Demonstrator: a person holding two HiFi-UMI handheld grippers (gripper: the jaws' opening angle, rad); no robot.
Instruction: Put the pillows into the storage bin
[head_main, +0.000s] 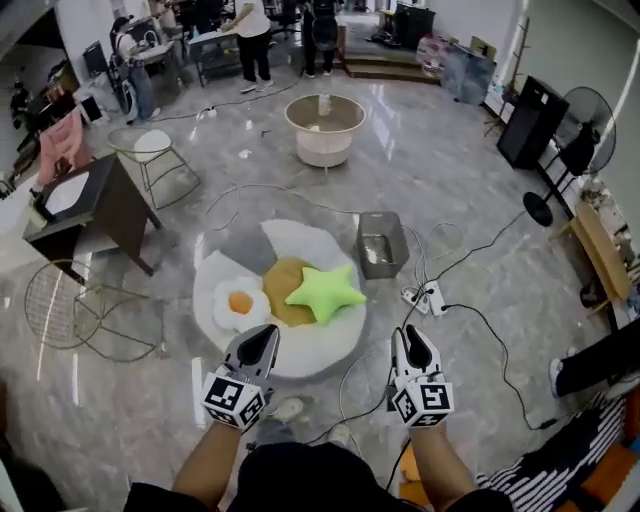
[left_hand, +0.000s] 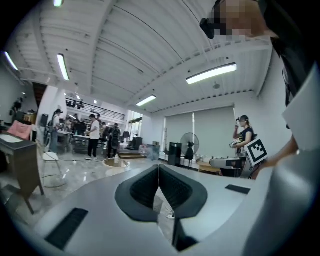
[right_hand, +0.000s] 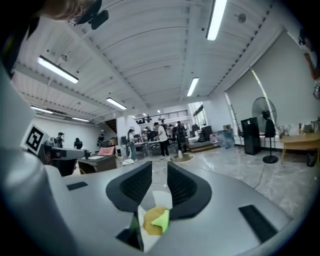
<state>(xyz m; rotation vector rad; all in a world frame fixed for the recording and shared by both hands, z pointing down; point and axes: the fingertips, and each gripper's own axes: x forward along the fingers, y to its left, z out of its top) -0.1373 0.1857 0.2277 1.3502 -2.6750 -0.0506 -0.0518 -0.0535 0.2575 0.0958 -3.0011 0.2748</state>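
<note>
Plush green star pillow (head_main: 325, 293); left hand-held gripper (head_main: 267, 334) pressed together, right hand-held gripper (head_main: 413, 334) slightly spread.

The shiny grey floor (head_main: 480, 170) carries a round white rug (head_main: 310, 352). At the rug's two o'clock stands a grey bin (head_main: 382, 243). At three o'clock lies a white power strip (head_main: 426, 297).

Bright ceiling strip lights (left_hand: 211, 73) glare off the glossy floor (head_main: 400, 150); fisheye edges bend and darken to black
</note>
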